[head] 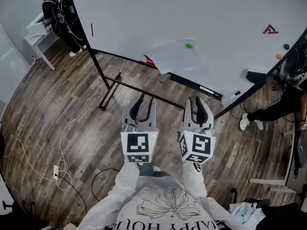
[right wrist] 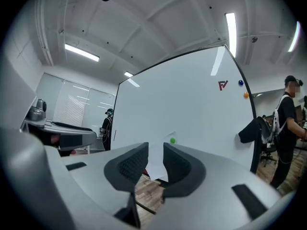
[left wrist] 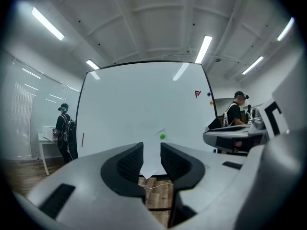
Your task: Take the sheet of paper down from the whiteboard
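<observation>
White sheet of paper point(head: 175, 56), pinned by a green magnet point(head: 189, 45) low on the whiteboard point(head: 201, 13), hangs well ahead of your empty, part-open left gripper point(head: 146, 99) and right gripper point(head: 195, 101), slightly nearer the right.

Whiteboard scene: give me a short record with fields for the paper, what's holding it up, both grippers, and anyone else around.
Sheet of paper: on the whiteboard, hanging skewed near its lower edge
Held by: green magnet at the sheet's upper corner
Left gripper: open, empty, short of the board
Right gripper: open, empty, beside the left one
Other magnets: blue magnet and orange magnet, far from the sheet
Bystanders: person at the left end, person at the right end
Status: sheet not yet taken down
</observation>
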`<action>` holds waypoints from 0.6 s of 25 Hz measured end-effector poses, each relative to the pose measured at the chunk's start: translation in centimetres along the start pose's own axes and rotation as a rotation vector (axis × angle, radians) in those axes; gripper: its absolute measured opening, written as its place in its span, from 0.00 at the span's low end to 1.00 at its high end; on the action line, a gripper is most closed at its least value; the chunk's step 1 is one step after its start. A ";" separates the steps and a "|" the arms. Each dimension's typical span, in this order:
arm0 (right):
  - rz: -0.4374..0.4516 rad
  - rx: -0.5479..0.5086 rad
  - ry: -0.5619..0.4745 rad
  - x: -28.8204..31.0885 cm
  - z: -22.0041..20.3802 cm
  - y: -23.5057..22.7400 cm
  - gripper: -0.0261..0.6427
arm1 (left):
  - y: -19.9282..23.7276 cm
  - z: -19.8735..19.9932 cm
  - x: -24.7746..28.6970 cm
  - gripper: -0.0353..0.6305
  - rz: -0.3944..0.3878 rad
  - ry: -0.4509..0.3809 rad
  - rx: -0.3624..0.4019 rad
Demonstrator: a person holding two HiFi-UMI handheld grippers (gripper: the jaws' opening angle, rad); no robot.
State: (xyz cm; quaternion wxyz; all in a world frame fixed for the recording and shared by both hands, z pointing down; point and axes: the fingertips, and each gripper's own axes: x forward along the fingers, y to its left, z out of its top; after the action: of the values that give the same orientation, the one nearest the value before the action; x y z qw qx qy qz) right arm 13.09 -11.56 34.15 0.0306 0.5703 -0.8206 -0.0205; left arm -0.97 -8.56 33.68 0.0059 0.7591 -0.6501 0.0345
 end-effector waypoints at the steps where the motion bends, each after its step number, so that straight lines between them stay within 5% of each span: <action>1: -0.001 -0.001 0.004 0.8 -0.2 -0.3 0.16 | 0.2 -0.1 0.9 0.19 -0.003 0.002 -0.001; 15: -0.089 -0.018 0.045 15.8 -0.9 -3.2 0.17 | 4.9 -0.5 16.8 0.21 -0.120 0.033 0.011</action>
State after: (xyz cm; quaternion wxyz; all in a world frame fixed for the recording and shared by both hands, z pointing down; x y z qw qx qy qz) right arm 10.66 -27.48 35.25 0.0534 0.6064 -0.7932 -0.0165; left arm -3.23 -25.88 34.96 0.0145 0.7959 -0.6032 0.0502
